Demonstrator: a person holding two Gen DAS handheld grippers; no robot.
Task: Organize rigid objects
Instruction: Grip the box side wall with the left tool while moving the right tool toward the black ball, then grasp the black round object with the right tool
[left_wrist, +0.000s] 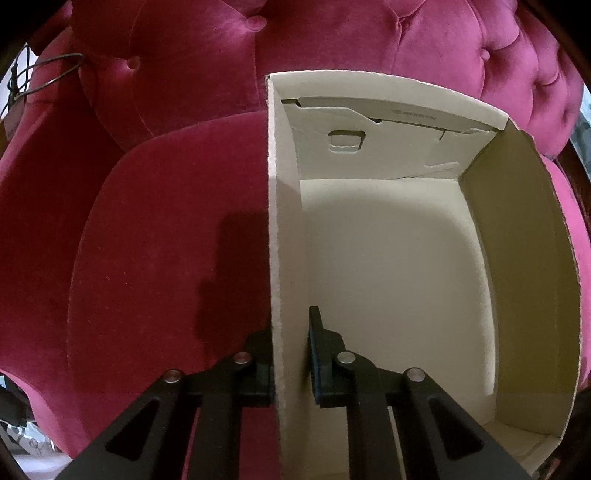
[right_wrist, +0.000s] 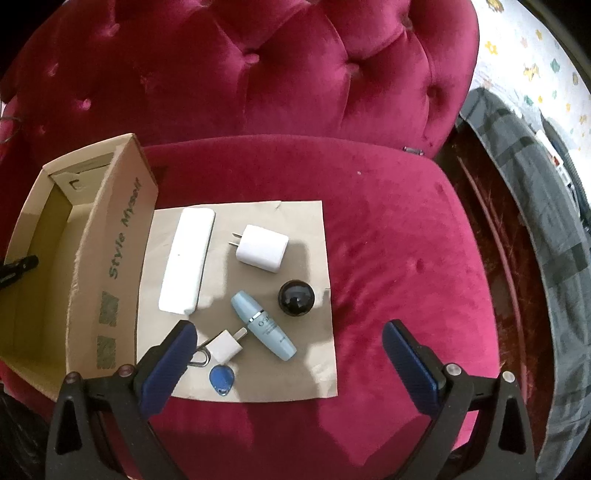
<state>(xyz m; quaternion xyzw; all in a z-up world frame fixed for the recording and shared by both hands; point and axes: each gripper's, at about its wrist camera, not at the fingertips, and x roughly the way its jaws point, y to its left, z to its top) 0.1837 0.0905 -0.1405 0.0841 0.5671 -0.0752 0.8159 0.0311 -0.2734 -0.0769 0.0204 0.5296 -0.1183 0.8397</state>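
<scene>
Barely started: cardboard box (left_wrist: 388, 258) is empty, left gripper (left_wrist: 291, 354) clamped on its wall, right gripper (right_wrist: 288, 354) wide open holding nothing, blue bottle (right_wrist: 263, 325) and chargers wait lower centre

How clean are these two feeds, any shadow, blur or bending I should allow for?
Left wrist view: fisheye bows the cardboard box walls; the left gripper casts a dark shadow on the sofa cushion. Right wrist view: sharp, evenly lit, soft shadows beside the black ball.

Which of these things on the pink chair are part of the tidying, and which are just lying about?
Part of the job:
cardboard box, its wall clamped by the left gripper
white case
large charger
small charger
blue bottle
black ball
blue tag
paper clip
right gripper, open

Just there:
grey cloth
cable
</scene>
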